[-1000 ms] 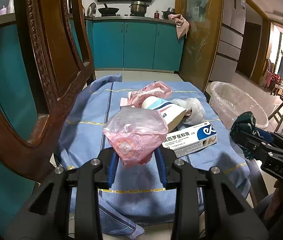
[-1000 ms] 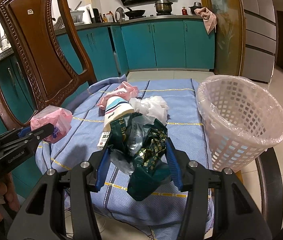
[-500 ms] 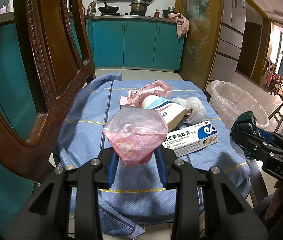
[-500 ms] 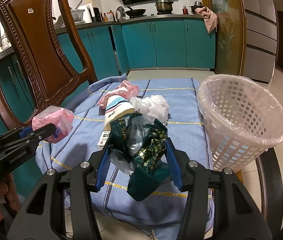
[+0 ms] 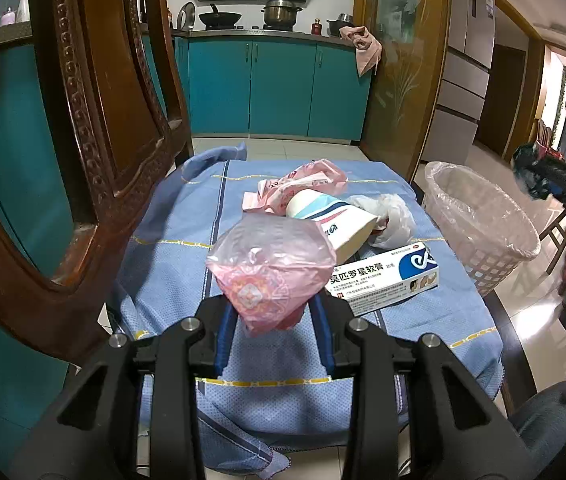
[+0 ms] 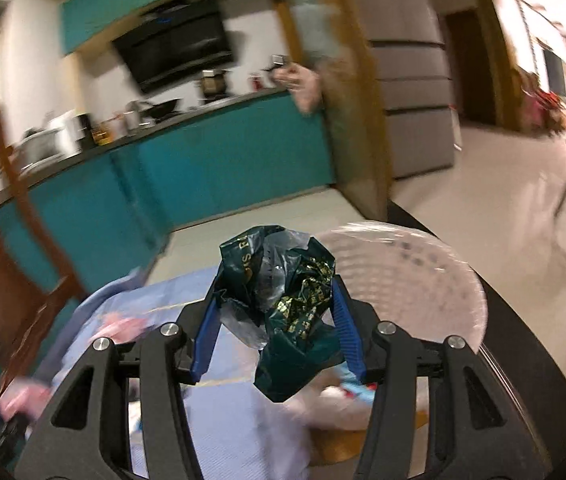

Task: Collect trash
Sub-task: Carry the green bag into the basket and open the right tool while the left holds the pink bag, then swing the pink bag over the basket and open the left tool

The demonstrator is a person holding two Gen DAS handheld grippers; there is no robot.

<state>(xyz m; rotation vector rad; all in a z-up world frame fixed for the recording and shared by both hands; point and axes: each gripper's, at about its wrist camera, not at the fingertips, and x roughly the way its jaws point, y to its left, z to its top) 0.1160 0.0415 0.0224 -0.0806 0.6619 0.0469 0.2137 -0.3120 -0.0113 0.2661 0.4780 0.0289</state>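
The right tool (image 6: 277,320) is clenched on a crumpled dark green foil wrapper (image 6: 283,300), glossy with gold print and a scrap of clear film, and it hangs just short of the white lattice basket (image 6: 423,276) with its thin plastic liner. The view is blurred, so how far over the rim it sits cannot be told. Best play, by the look of it: bring the wrapper squarely above the opening before letting go, since light, springy foil may catch the rim or drift. The left tool (image 5: 271,312) grips a soft, translucent pink plastic bag (image 5: 271,268), bunched and puffy, held above the blue cloth-covered surface (image 5: 171,264). Left on that cloth: a stiff white ointment box (image 5: 387,276), a smooth paper cup (image 5: 331,224) on its side, another pink bag (image 5: 303,184) and wrinkled white plastic (image 5: 391,216). The carved wooden chair (image 5: 95,120) stands close on the left.
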